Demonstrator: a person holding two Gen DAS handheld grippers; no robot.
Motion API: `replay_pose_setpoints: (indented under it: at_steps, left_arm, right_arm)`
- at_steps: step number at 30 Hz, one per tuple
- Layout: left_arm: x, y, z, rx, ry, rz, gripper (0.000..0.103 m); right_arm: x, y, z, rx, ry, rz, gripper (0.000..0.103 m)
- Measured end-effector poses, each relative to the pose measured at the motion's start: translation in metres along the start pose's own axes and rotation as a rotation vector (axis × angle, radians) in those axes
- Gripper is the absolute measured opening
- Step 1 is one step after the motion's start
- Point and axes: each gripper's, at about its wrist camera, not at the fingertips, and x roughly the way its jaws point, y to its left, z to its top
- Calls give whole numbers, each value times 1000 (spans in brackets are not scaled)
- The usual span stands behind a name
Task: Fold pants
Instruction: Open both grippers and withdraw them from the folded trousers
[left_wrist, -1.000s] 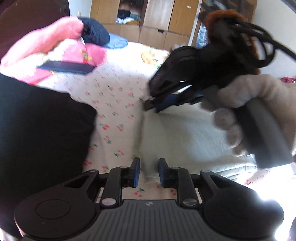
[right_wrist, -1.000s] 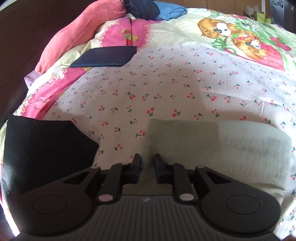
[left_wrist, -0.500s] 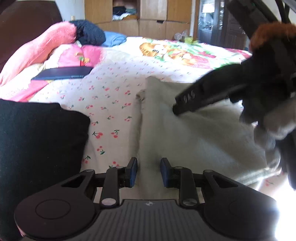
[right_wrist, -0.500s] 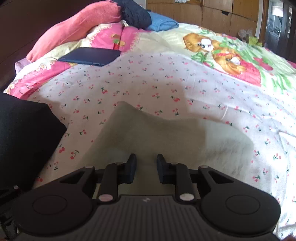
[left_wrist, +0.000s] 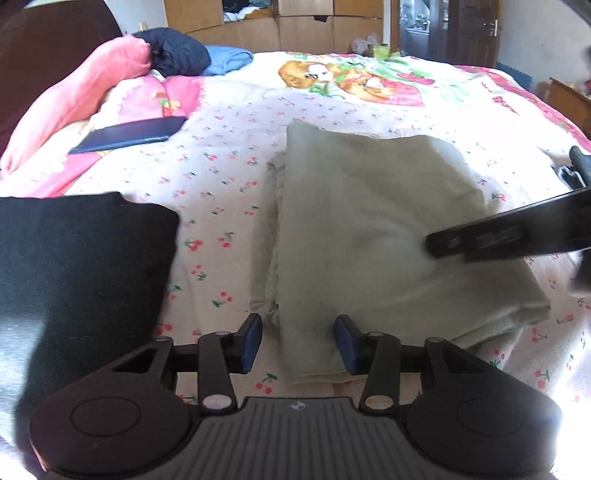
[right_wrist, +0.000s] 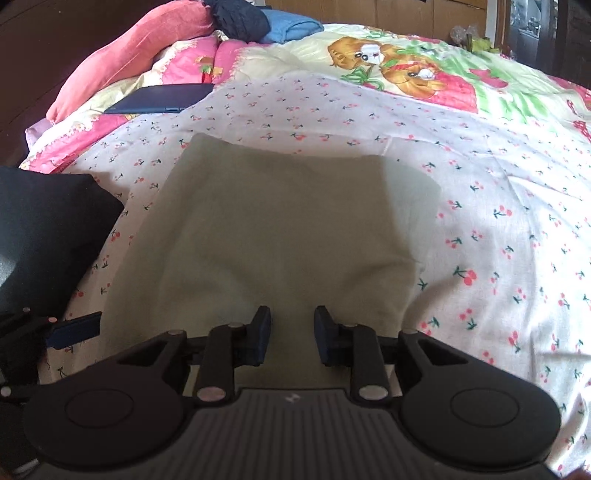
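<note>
The pale green pants (left_wrist: 373, 229) lie folded in a thick rectangle on the cherry-print sheet (left_wrist: 221, 192). They also show in the right wrist view (right_wrist: 280, 229). My left gripper (left_wrist: 298, 343) is open, its jaws on either side of the near left corner of the pants. My right gripper (right_wrist: 291, 334) is open and empty just above the pants' near edge. One of its fingers (left_wrist: 480, 240) reaches over the pants from the right in the left wrist view.
A folded black garment (left_wrist: 81, 258) lies left of the pants. A dark phone or tablet (left_wrist: 129, 134) lies at the far left by a pink pillow (left_wrist: 77, 88). Dark and blue clothes (left_wrist: 192, 55) sit at the bed's far end. A cartoon quilt (right_wrist: 424, 74) covers the far side.
Both grippers have opened wider. The pants have been folded over into a shorter, thicker rectangle. The right gripper has pulled back to the right, off the middle of the pants.
</note>
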Motion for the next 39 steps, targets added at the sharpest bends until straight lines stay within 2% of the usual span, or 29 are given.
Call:
replay_pose_setpoints:
  at_steps: [2, 4, 6, 8, 9, 12, 15, 19, 25, 39]
  left_arm:
    - [-8, 0, -2, -1, -30, 31, 57]
    - [-12, -2, -3, 4, -32, 48, 57]
    - [-6, -5, -5, 30, 2, 64, 58]
    - [4, -7, -6, 40, 86, 64, 58]
    - [5, -8, -7, 39, 99, 69, 58]
    - [-9, -15, -10, 65, 75, 79, 58]
    - [-23, -22, -10, 49, 54, 56, 58]
    - [-39, -33, -13, 43, 19, 41, 59]
    - [-49, -46, -24, 23, 14, 20, 61]
    - [-71, -61, -35, 33, -36, 8, 62]
  right_arm:
    - [-22, -4, -4, 22, -58, 19, 28]
    - [-31, -12, -10, 37, -76, 7, 28]
    - [-25, -20, -18, 49, -39, -19, 28]
    - [-10, -28, -29, 56, 38, -22, 29]
    - [-11, -29, -32, 57, 37, -37, 27]
    - [-36, -28, -34, 64, -26, -32, 30]
    - [-56, -29, -40, 93, -62, -7, 30]
    - [-66, -28, -60, 100, -54, -19, 30]
    - [-78, -29, -83, 119, -32, -34, 30]
    - [-91, -21, -98, 113, -37, -37, 30]
